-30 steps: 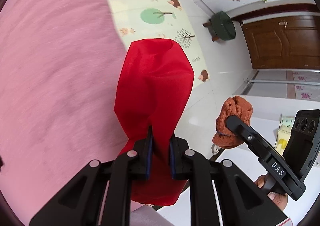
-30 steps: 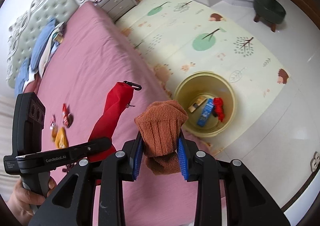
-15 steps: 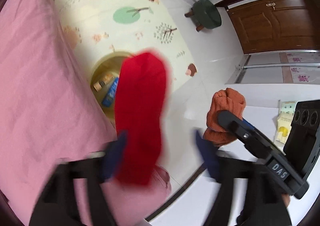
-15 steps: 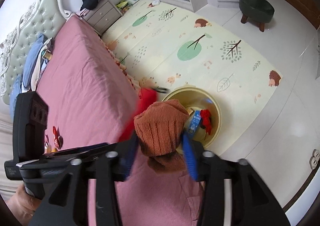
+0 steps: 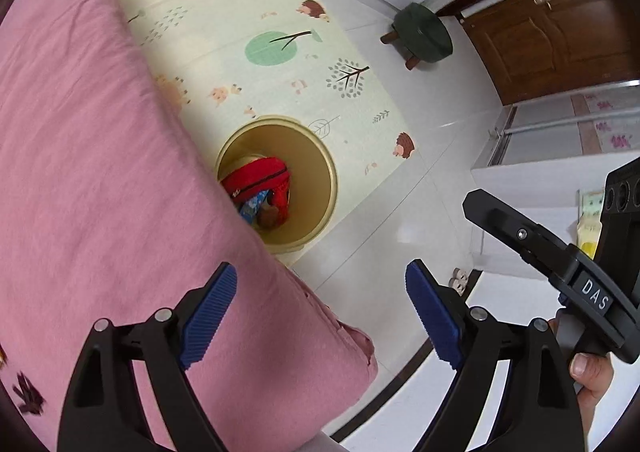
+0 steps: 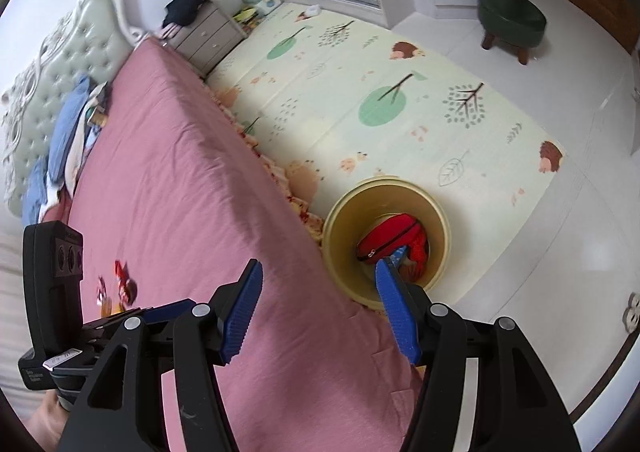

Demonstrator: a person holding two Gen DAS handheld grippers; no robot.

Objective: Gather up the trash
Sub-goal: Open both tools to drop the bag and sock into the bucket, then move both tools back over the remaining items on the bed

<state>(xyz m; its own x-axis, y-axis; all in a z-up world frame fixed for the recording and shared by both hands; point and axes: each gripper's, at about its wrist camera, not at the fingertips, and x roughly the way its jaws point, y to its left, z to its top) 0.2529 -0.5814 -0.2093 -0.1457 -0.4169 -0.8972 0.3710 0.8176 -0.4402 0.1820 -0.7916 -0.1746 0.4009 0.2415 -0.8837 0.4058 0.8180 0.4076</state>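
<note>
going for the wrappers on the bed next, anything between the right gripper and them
Yes, partly. The left gripper sits low on the left of the right wrist view, between the open right gripper and the wrappers on the pink bed. No other obstacle shows.

Bright, even daylight; fisheye-warped edges, perhaps slightly soft

Both wrist views high above bed edge (image 5: 120, 180), looking down — sharing yellow bin (image 6: 400, 192), play mat (image 5: 260, 12)
</note>
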